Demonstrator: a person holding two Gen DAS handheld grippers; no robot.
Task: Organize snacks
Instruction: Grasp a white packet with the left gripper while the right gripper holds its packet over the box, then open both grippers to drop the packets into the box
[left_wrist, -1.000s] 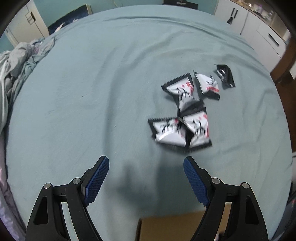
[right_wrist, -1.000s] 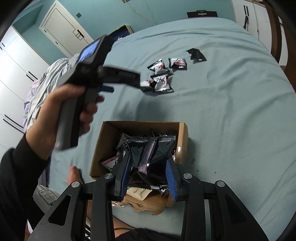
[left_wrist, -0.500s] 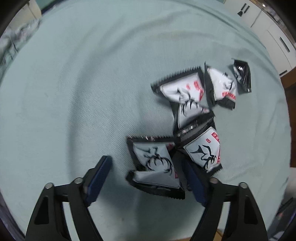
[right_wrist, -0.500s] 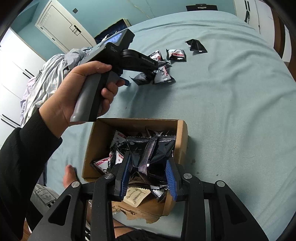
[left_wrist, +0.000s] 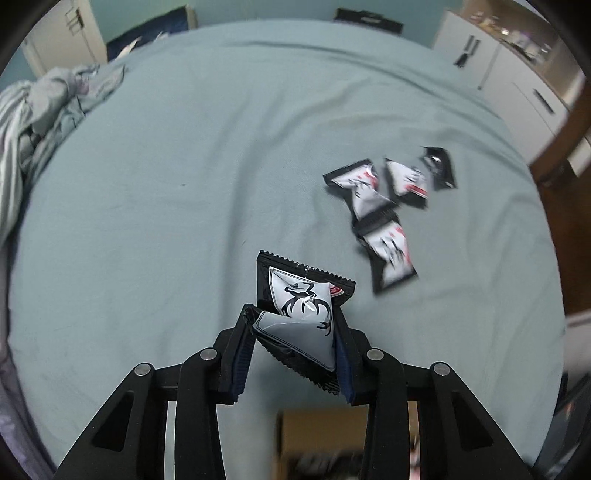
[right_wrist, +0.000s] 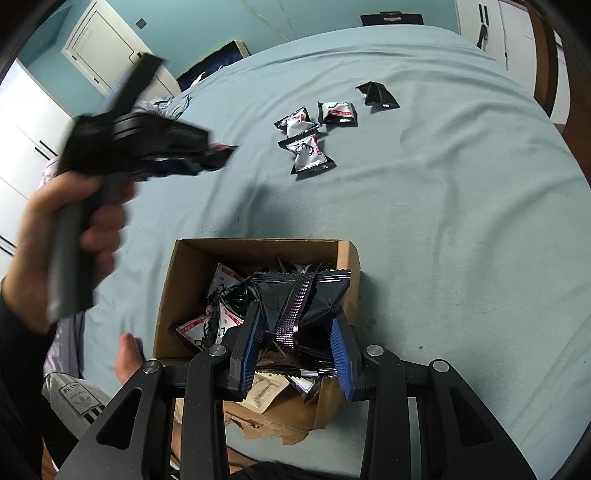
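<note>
Snack packet sits clamped in my left gripper, whose jaws have just been closing on it, above the bed beyond the cardboard box. My right gripper pinches a dark packet over the box, ready to drop.

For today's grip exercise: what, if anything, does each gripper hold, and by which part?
The left gripper, whose jaws have just been closing, pinches a white snack packet by its sides. The right gripper clamps a black packet by its sides.
</note>
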